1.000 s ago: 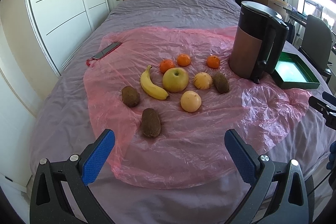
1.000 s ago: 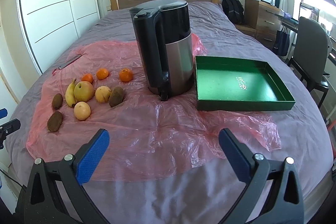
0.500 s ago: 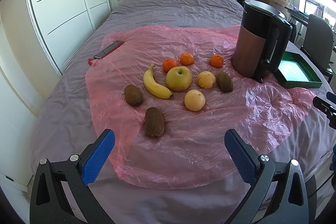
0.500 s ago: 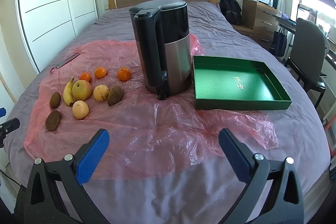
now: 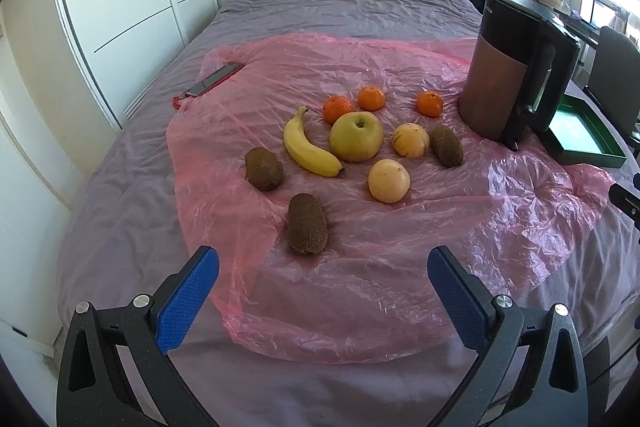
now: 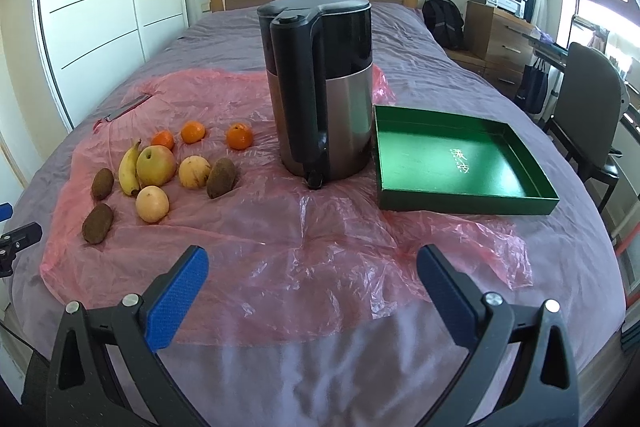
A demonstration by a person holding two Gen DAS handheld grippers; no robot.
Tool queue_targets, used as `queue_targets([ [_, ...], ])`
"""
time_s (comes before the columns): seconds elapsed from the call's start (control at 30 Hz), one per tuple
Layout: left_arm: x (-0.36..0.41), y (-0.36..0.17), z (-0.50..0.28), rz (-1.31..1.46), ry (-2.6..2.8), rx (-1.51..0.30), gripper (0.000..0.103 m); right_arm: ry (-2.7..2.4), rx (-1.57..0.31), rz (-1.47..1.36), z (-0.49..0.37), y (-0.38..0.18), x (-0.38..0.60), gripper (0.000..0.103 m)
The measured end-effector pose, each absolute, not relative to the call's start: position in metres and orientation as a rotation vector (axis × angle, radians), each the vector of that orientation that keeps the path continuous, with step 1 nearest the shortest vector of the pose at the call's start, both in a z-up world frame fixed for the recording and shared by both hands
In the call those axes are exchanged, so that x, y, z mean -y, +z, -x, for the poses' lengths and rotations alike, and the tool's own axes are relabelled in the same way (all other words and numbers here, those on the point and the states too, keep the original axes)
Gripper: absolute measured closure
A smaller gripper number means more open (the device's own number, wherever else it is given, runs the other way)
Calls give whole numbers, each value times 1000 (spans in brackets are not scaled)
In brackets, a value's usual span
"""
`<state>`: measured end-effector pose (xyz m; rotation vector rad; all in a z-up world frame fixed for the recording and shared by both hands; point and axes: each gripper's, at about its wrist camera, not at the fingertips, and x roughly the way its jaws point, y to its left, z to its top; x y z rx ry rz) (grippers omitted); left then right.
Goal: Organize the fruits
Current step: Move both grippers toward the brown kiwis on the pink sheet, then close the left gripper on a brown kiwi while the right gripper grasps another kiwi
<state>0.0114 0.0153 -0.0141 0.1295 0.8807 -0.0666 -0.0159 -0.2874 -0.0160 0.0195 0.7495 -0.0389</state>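
Note:
Fruit lies on a pink plastic sheet (image 5: 360, 291) on the bed: a banana (image 5: 308, 147), a green apple (image 5: 356, 137), two pale round fruits (image 5: 389, 180), three tangerines (image 5: 371, 97) and three kiwis (image 5: 307, 223). The fruit also shows in the right wrist view, with the apple (image 6: 156, 165) at the left. A green tray (image 6: 516, 205) stands empty to the right of the kettle. My left gripper (image 5: 323, 273) is open and empty, just short of the nearest kiwi. My right gripper (image 6: 312, 273) is open and empty over the sheet, in front of the kettle.
A tall black and copper kettle (image 6: 320, 87) stands between the fruit and the tray. A phone (image 5: 214, 81) lies at the sheet's far left corner. A wardrobe (image 5: 120, 7) is left of the bed, and a chair (image 6: 586, 119) and drawers are to its right.
Both grippers have moved forward and a little lower toward the bed, so the fruit and kettle look nearer. Both stay open. Nothing on the bed has moved.

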Motion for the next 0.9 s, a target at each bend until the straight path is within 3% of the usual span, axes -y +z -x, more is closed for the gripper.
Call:
queue_targets([
  [0.63, -19, -46, -41, -81, -97, -977, 1, -15, -764, -20, -3, -31, 281, 0],
  [0.9, -59, -65, -56, 5, -59, -1039, 1, 99, -801, -46, -23, -46, 263, 0],
])
